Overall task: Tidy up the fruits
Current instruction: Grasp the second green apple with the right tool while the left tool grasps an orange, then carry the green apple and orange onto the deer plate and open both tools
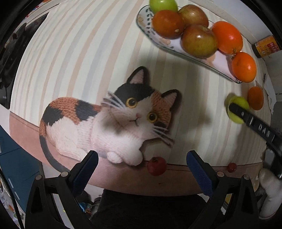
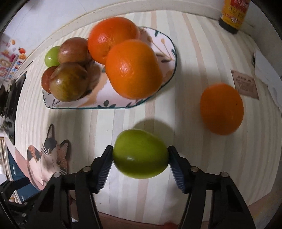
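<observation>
My right gripper (image 2: 140,158) is shut on a green fruit (image 2: 140,153) and holds it over the striped cloth; it also shows in the left wrist view (image 1: 237,110). A patterned oval plate (image 2: 169,58) beyond it holds two oranges (image 2: 134,68), reddish-green apples (image 2: 68,81) and a small green fruit (image 2: 52,56). The plate also shows in the left wrist view (image 1: 144,22). A loose orange (image 2: 222,109) lies on the cloth to the right, also seen in the left wrist view (image 1: 255,98). My left gripper (image 1: 141,165) is open and empty above the near table edge.
A printed cat (image 1: 112,121) covers the near part of the cloth. Two small red fruits (image 1: 156,166) lie by the near edge. A dark sauce bottle (image 2: 232,15) stands at the back right. A card (image 2: 245,83) and white paper lie at the right.
</observation>
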Demonstrator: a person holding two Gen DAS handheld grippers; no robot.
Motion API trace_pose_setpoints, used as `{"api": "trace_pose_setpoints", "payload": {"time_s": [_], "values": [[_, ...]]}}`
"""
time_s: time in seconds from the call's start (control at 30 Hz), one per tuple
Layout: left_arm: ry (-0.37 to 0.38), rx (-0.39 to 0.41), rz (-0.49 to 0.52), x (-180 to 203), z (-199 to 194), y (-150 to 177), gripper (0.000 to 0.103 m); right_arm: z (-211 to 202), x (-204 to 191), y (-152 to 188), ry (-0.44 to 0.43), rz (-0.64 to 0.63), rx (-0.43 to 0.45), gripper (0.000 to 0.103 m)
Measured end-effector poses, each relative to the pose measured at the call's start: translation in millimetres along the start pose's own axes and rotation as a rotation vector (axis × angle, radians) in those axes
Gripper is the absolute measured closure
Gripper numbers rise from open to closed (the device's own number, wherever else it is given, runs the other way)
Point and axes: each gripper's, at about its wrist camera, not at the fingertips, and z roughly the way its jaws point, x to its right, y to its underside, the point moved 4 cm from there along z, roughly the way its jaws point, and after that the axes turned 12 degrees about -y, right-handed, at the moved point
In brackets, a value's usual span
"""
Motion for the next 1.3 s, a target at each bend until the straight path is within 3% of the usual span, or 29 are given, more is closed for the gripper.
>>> {"api": "trace_pose_setpoints", "payload": {"time_s": [0.13, 0.27, 0.37, 0.53, 0.73, 0.93, 0.97, 1.03, 1.07, 1.1, 1.3], "values": [[-0.001, 0.046, 0.046, 23.0, -14.0, -10.0, 0.001, -13.5, 17.8, 16.7, 0.001, 0.015, 0.011, 0.039], [0.004, 0.112, 0.147, 72.6, -37.8, -24.2, 0.001, -37.1, 50.0, 35.4, -0.003, 0.098, 0.046, 0.039], [0.038, 0.170, 0.260, 130.2, -64.1, -35.0, 0.001, -55.2, 86.8, 44.0, 0.005, 0.183, 0.083, 0.038], [0.029, 0.281, 0.485, 233.3, -101.7, -52.6, 0.003, -77.1, 142.8, 50.7, 0.022, 0.319, 0.150, 0.039], [-0.031, 0.213, 0.676, 322.1, -80.4, -75.3, 0.003, -92.8, 183.0, 60.2, 0.017, 0.420, 0.220, 0.039], [-0.097, 0.154, 0.755, 353.9, -40.4, -81.5, 0.007, -107.6, 202.3, 68.2, 0.005, 0.465, 0.238, 0.038], [-0.108, 0.154, 0.767, 357.0, -36.7, -80.9, 0.017, -107.8, 203.3, 69.6, 0.004, 0.469, 0.238, 0.038], [-0.160, 0.199, 0.785, 361.4, -33.1, -81.4, 0.021, -113.3, 209.8, 70.9, 0.003, 0.472, 0.237, 0.038], [-0.172, 0.218, 0.790, 362.9, -32.6, -82.2, 0.028, -113.1, 210.5, 71.6, 0.004, 0.471, 0.235, 0.038], [-0.200, 0.239, 0.788, 361.8, -32.7, -84.5, 0.042, -113.2, 211.5, 72.5, 0.005, 0.470, 0.233, 0.038], [-0.149, 0.234, 0.769, 353.8, -34.2, -87.4, 0.042, -111.9, 208.8, 70.2, 0.006, 0.439, 0.216, 0.038]]}}
